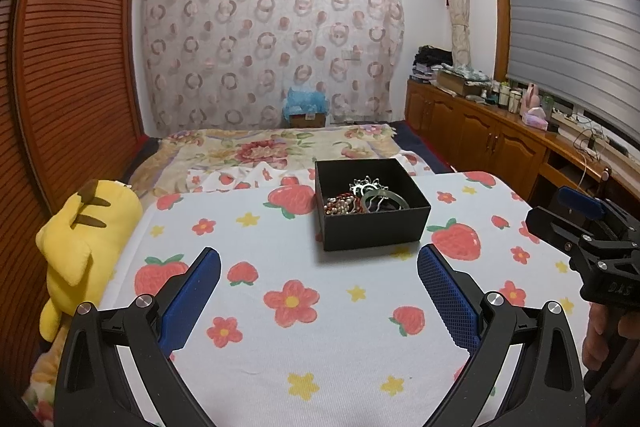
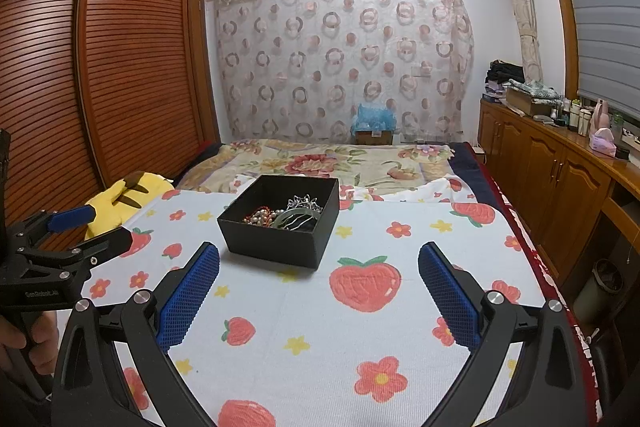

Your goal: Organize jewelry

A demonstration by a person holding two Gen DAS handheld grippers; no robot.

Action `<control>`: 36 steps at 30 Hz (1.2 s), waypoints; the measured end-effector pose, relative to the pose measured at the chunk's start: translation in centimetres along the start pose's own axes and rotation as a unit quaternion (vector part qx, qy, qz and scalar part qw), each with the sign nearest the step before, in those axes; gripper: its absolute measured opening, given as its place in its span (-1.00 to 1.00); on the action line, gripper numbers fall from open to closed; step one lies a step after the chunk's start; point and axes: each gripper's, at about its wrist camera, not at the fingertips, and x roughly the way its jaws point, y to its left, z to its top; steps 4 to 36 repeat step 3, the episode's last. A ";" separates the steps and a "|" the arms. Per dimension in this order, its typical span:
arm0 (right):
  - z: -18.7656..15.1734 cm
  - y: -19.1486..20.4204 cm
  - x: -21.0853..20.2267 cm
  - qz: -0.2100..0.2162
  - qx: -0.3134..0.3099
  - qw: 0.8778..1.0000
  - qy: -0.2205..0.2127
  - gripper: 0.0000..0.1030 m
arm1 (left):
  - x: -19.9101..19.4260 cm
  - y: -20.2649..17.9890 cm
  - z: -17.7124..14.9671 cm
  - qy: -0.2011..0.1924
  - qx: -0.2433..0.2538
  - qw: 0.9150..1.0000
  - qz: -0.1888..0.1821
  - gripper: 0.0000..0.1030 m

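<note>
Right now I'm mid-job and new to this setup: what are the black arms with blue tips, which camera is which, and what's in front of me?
Those are two hand-held grippers, each carried by a person. The left gripper and the right gripper each have a camera looking out along their blue fingers, so each picture is one gripper's own view. Each also glimpses the other gripper at its edge. Both are open and hold nothing. Ahead, on a strawberry-print cloth over a bed, sits an open black box with a jumble of jewelry inside: beads, a bangle, silvery pieces. A yellow plush toy lies to the left.
</note>
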 end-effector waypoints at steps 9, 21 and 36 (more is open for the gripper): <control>0.0 0.0 0.0 0.000 0.000 1.000 0.000 0.95 | -0.1 0.1 0.2 0.000 -0.002 1.000 -0.001 0.85; 0.0 0.0 0.0 0.000 0.000 1.000 0.000 0.95 | -0.1 0.1 0.2 0.000 -0.002 1.000 -0.001 0.85; 0.0 0.0 0.0 0.000 0.000 1.000 0.000 0.95 | -0.1 0.1 0.2 0.000 -0.002 1.000 -0.001 0.85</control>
